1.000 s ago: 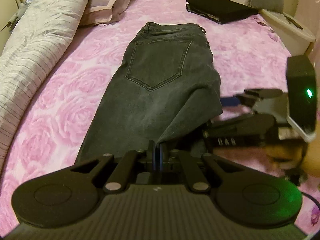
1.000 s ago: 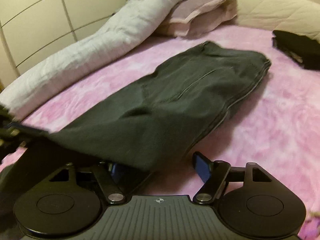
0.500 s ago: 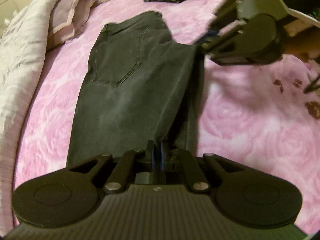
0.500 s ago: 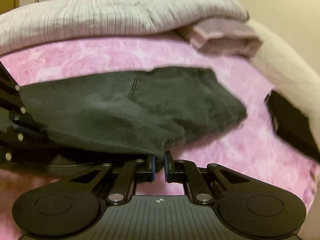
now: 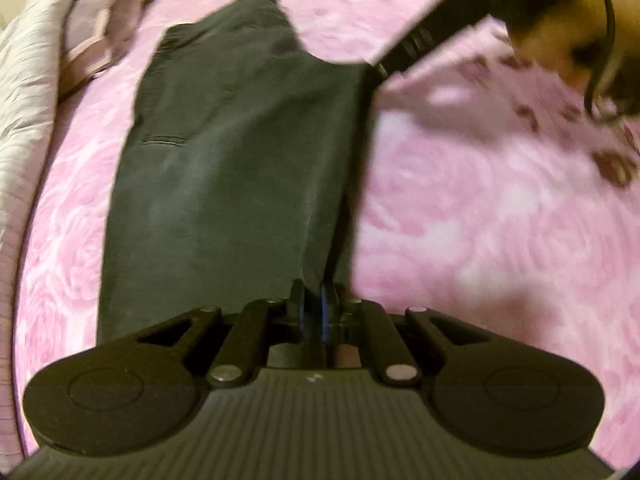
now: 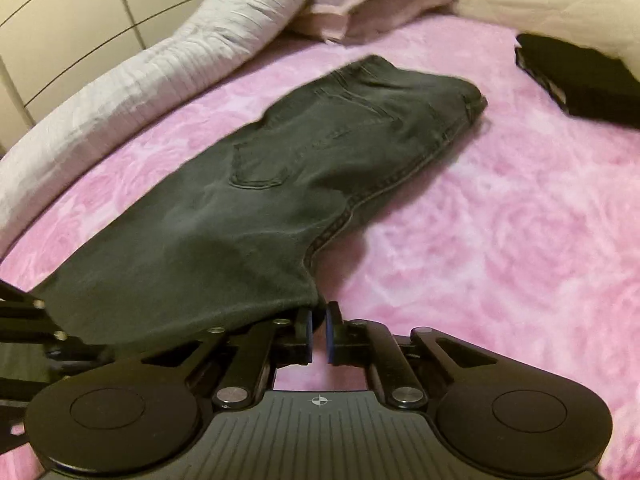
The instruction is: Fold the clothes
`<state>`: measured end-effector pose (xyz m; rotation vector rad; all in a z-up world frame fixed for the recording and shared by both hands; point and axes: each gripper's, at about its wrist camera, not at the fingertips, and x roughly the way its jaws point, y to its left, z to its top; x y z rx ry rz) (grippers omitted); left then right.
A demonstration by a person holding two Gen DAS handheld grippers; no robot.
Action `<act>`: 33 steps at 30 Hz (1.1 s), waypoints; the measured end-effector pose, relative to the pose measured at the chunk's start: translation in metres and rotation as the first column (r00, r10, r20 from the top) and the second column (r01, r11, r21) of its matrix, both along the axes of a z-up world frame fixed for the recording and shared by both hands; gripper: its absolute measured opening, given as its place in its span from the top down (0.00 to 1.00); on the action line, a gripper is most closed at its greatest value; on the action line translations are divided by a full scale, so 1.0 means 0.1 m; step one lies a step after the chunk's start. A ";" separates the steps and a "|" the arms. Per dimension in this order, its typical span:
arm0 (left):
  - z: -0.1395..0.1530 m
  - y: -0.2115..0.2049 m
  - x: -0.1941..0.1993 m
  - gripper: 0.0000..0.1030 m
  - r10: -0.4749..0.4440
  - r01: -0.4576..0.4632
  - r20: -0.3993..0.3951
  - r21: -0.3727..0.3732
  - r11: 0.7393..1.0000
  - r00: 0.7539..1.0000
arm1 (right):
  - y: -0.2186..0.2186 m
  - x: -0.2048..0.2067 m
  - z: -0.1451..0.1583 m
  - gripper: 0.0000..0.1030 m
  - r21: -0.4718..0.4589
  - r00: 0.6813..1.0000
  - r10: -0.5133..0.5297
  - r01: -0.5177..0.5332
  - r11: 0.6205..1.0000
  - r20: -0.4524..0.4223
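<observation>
Dark grey jeans (image 5: pixel 224 152) lie lengthwise on the pink rose-patterned bed, waistband far, back pocket up; they also show in the right wrist view (image 6: pixel 280 184). My left gripper (image 5: pixel 314 304) is shut on the hem end of the jeans, lifting it off the bed. My right gripper (image 6: pixel 318 334) is shut on the other corner of the same hem, with the fabric stretched between the two grippers. The right gripper's body shows in the left wrist view (image 5: pixel 432 36) at the upper right.
A folded black garment (image 6: pixel 580 76) lies at the far right of the bed (image 6: pixel 500 240). A rolled light quilt (image 6: pixel 140 80) and a pink pillow (image 6: pixel 380 4) line the far left side. A cupboard with drawers (image 6: pixel 60 20) stands behind.
The right gripper closed on the hem corner a second ago. Both grippers have since lifted the hem and carried it forward over the jeans, toward the waistband.
</observation>
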<state>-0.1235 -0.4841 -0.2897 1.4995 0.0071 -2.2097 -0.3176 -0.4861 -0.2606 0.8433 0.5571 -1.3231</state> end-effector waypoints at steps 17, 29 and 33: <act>0.25 -0.20 -0.02 0.91 0.235 -0.231 -0.131 0.048 0.972 0.963 | -0.34 -0.15 0.18 0.71 -0.032 0.989 0.145 -0.144 0.989 0.040; 0.31 -0.35 -0.82 0.71 0.184 -0.190 -0.176 -0.016 0.982 0.967 | -1.05 -1.12 0.14 0.43 -0.007 0.977 -0.044 0.046 0.999 0.209; 0.26 -0.40 -1.18 0.67 0.126 -0.137 -0.159 -0.065 0.988 0.979 | -1.43 -1.54 -0.04 0.41 0.053 0.926 -0.198 0.191 0.980 0.322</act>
